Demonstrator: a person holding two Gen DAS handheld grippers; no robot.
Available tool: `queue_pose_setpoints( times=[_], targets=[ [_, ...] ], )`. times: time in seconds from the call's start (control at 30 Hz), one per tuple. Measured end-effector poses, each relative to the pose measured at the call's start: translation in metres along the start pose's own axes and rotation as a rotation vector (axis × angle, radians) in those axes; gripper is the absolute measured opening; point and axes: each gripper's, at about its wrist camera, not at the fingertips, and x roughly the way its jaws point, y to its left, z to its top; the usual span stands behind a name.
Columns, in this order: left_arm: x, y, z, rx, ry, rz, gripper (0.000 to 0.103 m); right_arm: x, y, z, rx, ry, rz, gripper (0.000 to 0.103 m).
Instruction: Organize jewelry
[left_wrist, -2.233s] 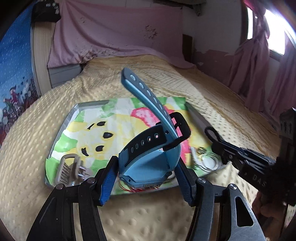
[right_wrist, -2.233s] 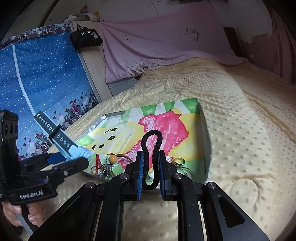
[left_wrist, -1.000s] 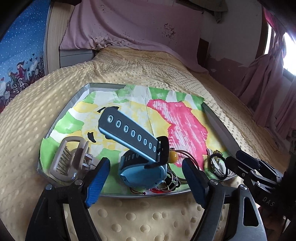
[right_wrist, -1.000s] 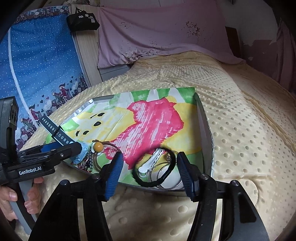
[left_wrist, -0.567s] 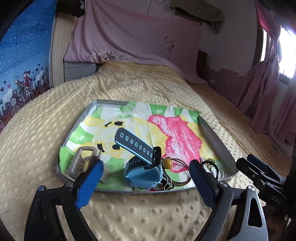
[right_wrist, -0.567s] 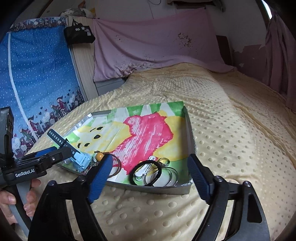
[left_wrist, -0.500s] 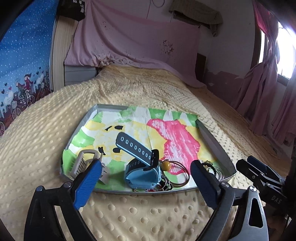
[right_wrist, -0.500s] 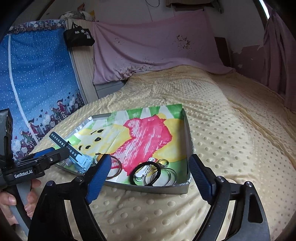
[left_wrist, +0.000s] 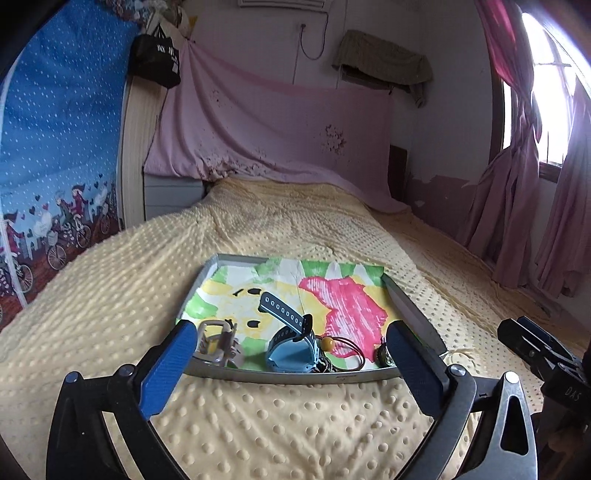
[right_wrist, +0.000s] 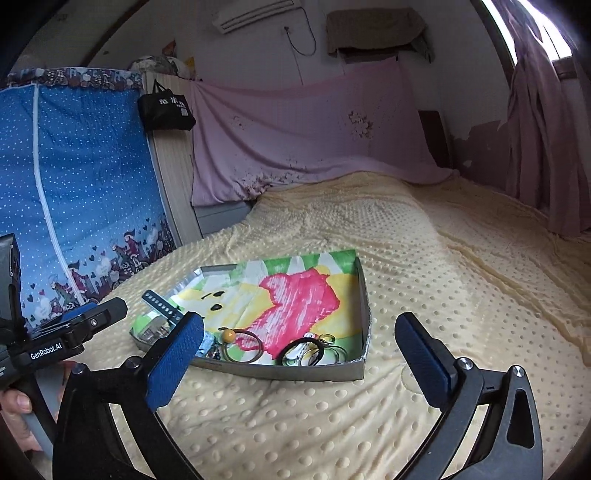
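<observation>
A grey tray (left_wrist: 295, 376) lined with a bright cartoon paper lies on the yellow bed; it also shows in the right wrist view (right_wrist: 364, 295). In it lie a blue watch (left_wrist: 291, 347) with a dark strap, a beige hair claw (left_wrist: 216, 341), a brown hair tie with a yellow bead (left_wrist: 328, 344), a black hair tie (right_wrist: 303, 350) and metal rings (right_wrist: 332, 349). My left gripper (left_wrist: 291, 360) is open and empty, held back from the tray's near edge. My right gripper (right_wrist: 299, 350) is open and empty, also held back from the tray.
A yellow dotted blanket (left_wrist: 288, 424) covers the bed. A pink sheet (left_wrist: 273, 125) hangs at the head. A blue patterned cloth (right_wrist: 77, 177) and a black bag (right_wrist: 166, 107) are at the left. Pink curtains (left_wrist: 532, 206) hang at the right.
Both grippers opened, letting go of the watch and the black hair tie into the tray, then drew back and up from the tray.
</observation>
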Motion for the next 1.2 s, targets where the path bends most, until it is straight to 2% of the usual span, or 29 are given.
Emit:
queue_pose_setpoints(
  times=[0.53,0.93,1.2],
  targets=[
    [-0.127,0.012,-0.022,0.002,-0.151,0.025,0.103,-0.126,0.034,-0.017,-0.016,-0.091,0.028,0.102],
    [-0.19,0.019,-0.061,0.006,-0.17,0.052,0.103,-0.204,0.05,-0.054,0.001,-0.116,-0.005,0.102],
    [-0.211,0.014,-0.085,0.043,-0.176,0.062,0.103,-0.231,0.058,-0.075,-0.032,-0.106,-0.03,0.102]
  ],
)
